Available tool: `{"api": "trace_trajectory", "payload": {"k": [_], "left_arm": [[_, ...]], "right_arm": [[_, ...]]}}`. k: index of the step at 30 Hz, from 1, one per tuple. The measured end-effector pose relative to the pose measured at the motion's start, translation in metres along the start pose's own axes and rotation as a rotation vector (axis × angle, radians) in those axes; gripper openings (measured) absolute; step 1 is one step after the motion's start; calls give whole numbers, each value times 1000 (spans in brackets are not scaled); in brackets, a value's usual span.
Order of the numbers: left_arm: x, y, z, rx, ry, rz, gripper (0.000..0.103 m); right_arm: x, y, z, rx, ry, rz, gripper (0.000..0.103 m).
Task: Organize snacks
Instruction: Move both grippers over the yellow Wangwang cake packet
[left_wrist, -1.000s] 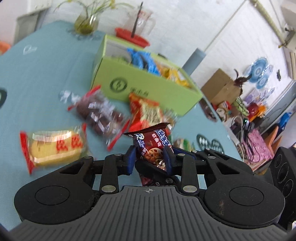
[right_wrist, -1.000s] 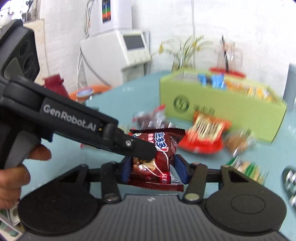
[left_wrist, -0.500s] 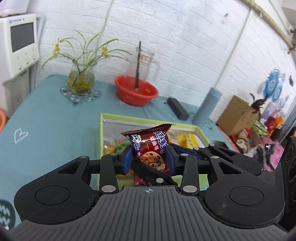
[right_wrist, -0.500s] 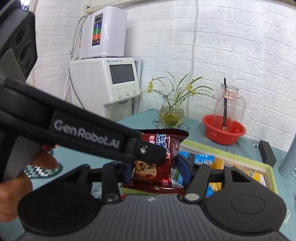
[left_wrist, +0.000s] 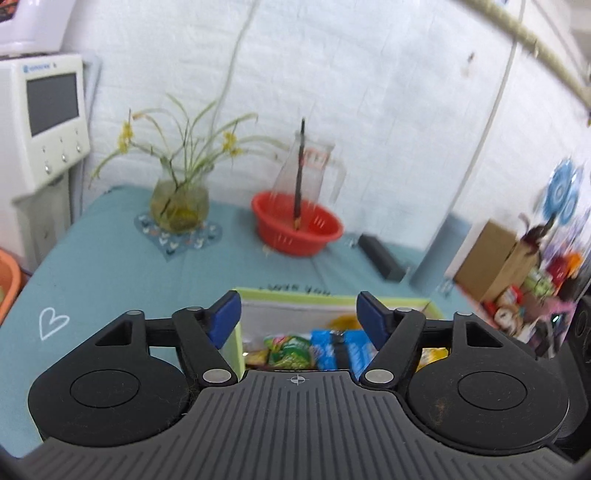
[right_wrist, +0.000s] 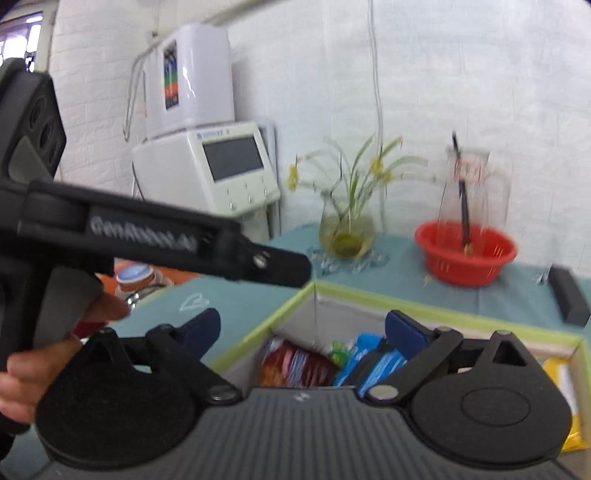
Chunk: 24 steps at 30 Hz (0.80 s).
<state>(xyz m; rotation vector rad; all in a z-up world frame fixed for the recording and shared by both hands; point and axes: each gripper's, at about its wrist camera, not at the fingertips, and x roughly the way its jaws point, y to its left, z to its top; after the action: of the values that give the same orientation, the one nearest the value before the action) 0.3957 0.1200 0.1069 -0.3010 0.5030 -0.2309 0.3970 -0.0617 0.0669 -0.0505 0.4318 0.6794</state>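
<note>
My left gripper (left_wrist: 298, 314) is open and empty, above the green snack box (left_wrist: 291, 293). A green packet (left_wrist: 290, 349) and a blue packet (left_wrist: 341, 347) lie inside the box below it. My right gripper (right_wrist: 301, 330) is open and empty over the same box (right_wrist: 436, 306). The dark red cookie packet (right_wrist: 295, 367) lies in the box's left end, beside blue packets (right_wrist: 373, 363) and a yellow packet (right_wrist: 565, 380). The left gripper's body (right_wrist: 155, 236) crosses the right wrist view at left.
A glass vase with a plant (left_wrist: 180, 203), a red basket with a glass jug (left_wrist: 297, 229), a black block (left_wrist: 380, 256) and a grey cylinder (left_wrist: 436, 254) stand on the teal tablecloth beyond the box. A white machine (right_wrist: 210, 173) stands at left.
Both grippers have opened and let go of the dark red cookie packet, which now lies in the box. Both views have tilted up toward the wall.
</note>
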Motion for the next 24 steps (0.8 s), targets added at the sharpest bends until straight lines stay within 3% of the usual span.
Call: {"api": "trace_trajectory", "payload": {"k": [4, 8, 13, 17, 20, 24], "left_arm": [[-45, -5, -11, 22, -41, 9, 68], [-78, -3, -44, 65, -25, 62, 79], [-88, 17, -100, 30, 108, 98, 78], [-83, 37, -134, -13, 217, 146, 75], [-81, 42, -151, -10, 279, 165, 75], [-87, 33, -170, -34, 327, 94, 75]], "right_arm": [[-35, 13, 6, -38, -64, -1, 100], [-64, 39, -8, -108, -28, 27, 102], [-91, 81, -61, -150, 88, 65, 102], [-104, 109, -112, -104, 191, 98, 103], [-112, 122, -135, -48, 220, 112, 103], [-120, 126, -144, 0, 219, 115, 103]]}}
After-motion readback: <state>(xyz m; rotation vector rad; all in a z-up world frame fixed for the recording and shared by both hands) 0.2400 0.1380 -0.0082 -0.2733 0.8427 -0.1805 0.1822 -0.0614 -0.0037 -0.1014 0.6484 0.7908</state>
